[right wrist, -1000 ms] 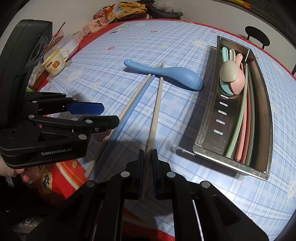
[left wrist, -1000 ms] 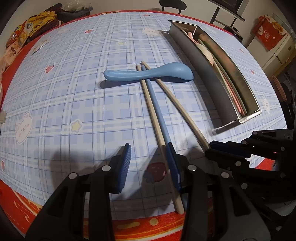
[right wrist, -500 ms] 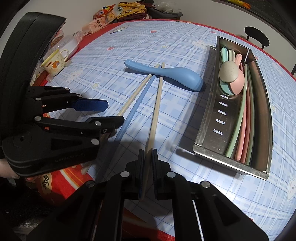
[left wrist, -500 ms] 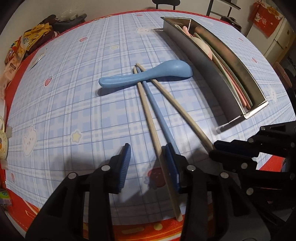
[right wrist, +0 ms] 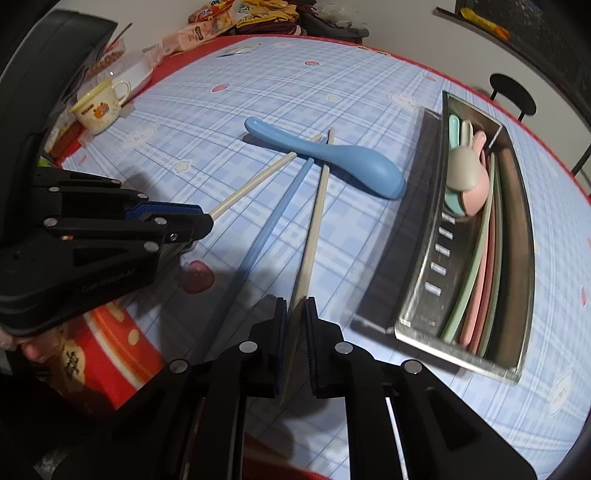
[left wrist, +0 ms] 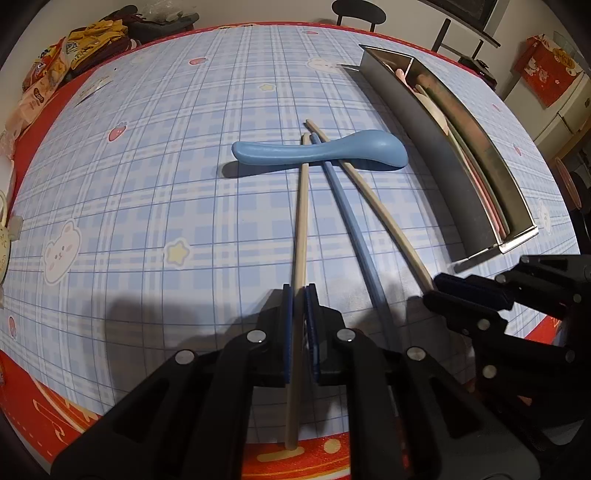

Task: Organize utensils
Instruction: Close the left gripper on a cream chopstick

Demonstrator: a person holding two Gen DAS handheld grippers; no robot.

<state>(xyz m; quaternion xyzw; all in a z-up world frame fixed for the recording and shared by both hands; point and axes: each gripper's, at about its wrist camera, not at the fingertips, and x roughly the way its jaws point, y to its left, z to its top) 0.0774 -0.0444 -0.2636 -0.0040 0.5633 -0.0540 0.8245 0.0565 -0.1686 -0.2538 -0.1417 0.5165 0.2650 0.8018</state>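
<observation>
While both grippers sit low over the near edge of the table (left wrist: pixel 147 206), each has its jaws clenched on a beige chopstick. The left gripper (left wrist: pixel 299 291) pinches the left beige chopstick (left wrist: pixel 301 229) near its thick end, and that end sticks out past the fingers over the red border of the tablecloth (left wrist: pixel 44 406). The right gripper (right wrist: pixel 295 306) clamps the right beige chopstick (right wrist: pixel 314 229) in the same way; in the left wrist view the right gripper (left wrist: pixel 439 291) shows at the near right edge with the stick running into it.

Between the two beige sticks lies a blue chopstick (left wrist: pixel 354 236), free of both grippers, flat on the checked cloth. All three sticks fan out from the near edge toward the middle of the table, and their thin tips pass under a blue spoon (left wrist: pixel 321 151) that lies across them, bowl toward the right. The spoon rests on the sticks and the cloth.

Along the right edge stands a long steel tray (right wrist: pixel 417 236) with slotted holes in its inner wall. It holds green and pink chopsticks (right wrist: pixel 480 280) laid lengthwise, plus rabbit-eared spoons (right wrist: pixel 465 173) at its far end.

At the far left corner sit snack packets (right wrist: pixel 207 26), and a patterned mug (right wrist: pixel 98 110) stands near the left edge.
</observation>
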